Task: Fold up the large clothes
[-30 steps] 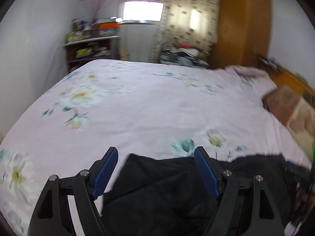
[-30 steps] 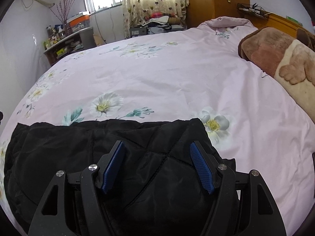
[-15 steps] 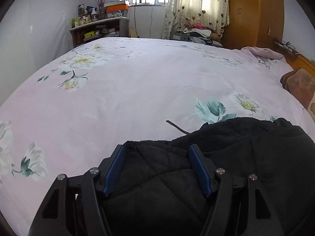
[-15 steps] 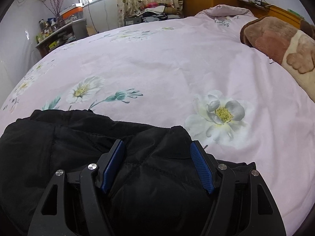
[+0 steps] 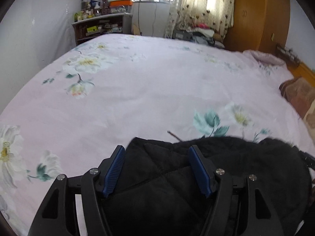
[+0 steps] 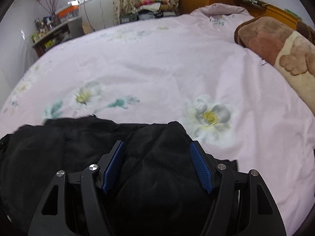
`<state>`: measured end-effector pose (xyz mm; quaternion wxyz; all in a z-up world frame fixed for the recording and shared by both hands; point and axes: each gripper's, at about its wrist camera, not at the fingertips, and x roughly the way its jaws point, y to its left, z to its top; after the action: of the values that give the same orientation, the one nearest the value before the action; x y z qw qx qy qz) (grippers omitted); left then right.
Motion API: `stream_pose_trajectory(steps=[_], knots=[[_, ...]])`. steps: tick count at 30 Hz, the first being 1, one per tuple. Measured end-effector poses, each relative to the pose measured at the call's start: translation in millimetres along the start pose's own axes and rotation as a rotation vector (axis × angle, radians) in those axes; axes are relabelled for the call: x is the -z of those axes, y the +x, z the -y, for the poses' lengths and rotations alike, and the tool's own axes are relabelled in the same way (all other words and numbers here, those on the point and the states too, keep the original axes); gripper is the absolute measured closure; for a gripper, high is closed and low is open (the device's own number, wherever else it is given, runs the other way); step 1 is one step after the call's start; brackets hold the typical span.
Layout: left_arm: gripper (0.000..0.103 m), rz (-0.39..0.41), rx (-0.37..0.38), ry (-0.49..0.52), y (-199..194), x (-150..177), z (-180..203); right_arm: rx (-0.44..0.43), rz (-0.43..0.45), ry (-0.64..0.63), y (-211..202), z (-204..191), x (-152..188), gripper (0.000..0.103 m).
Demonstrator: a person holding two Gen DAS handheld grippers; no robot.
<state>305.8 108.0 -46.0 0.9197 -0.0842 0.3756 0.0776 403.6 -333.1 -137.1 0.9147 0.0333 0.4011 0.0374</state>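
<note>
A black quilted jacket [image 5: 236,169] lies on the pink flowered bedspread [image 5: 147,90] at the near edge of the bed. My left gripper [image 5: 157,157] is open, its blue pads either side of the jacket's left part. The jacket also shows in the right wrist view [image 6: 59,147], with its right corner bulging up. My right gripper [image 6: 157,155] is open over that corner, the fabric lying between the fingers. Neither gripper pinches the cloth.
A brown and cream plush blanket [image 6: 275,47] lies at the bed's right side. A cluttered shelf [image 5: 98,27] stands at the far left, a wooden wardrobe [image 5: 259,15] at the far right, a clothes pile [image 5: 196,33] under the curtain.
Both grippers have tilted up and drawn back slightly over the jacket. The jaws stay open. The jacket has barely shifted on the bed.
</note>
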Motion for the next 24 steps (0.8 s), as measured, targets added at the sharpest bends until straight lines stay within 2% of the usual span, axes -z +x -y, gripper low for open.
stream_pose_trajectory(steps=[3,5,7,9,12,15,16,19,24], knots=[[0.034,0.070,0.020,-0.012,-42.2,-10.9,-0.2,-0.028,0.061,-0.001,-36.8,-4.5,-3.2,0.035],[0.033,0.097,0.075,-0.014,-63.4,-11.9,10.3,-0.063,0.084,-0.008,-55.5,-12.9,-3.6,0.035],[0.033,0.092,0.139,0.033,-70.9,-6.5,35.5,-0.090,0.091,-0.022,-64.0,-24.6,1.3,0.035],[0.033,0.062,0.186,0.099,-61.7,4.1,67.4,-0.122,0.076,-0.044,-61.4,-38.8,8.1,0.035],[0.033,-0.018,0.210,0.160,-30.3,20.7,103.3,-0.139,0.035,-0.077,-44.4,-55.1,15.4,0.035],[0.032,-0.081,0.158,0.180,8.4,36.8,114.0,-0.110,0.003,-0.114,-18.5,-60.4,20.8,0.035],[0.032,-0.086,0.161,0.164,16.7,39.9,111.3,-0.097,-0.006,-0.113,-12.2,-58.3,20.7,0.035],[0.031,-0.082,0.147,0.180,29.4,43.9,112.1,-0.129,-0.038,-0.071,9.7,-48.4,24.0,0.035],[0.031,-0.070,0.120,0.189,34.8,46.8,117.4,-0.099,-0.015,-0.095,29.7,-52.5,29.9,0.035]])
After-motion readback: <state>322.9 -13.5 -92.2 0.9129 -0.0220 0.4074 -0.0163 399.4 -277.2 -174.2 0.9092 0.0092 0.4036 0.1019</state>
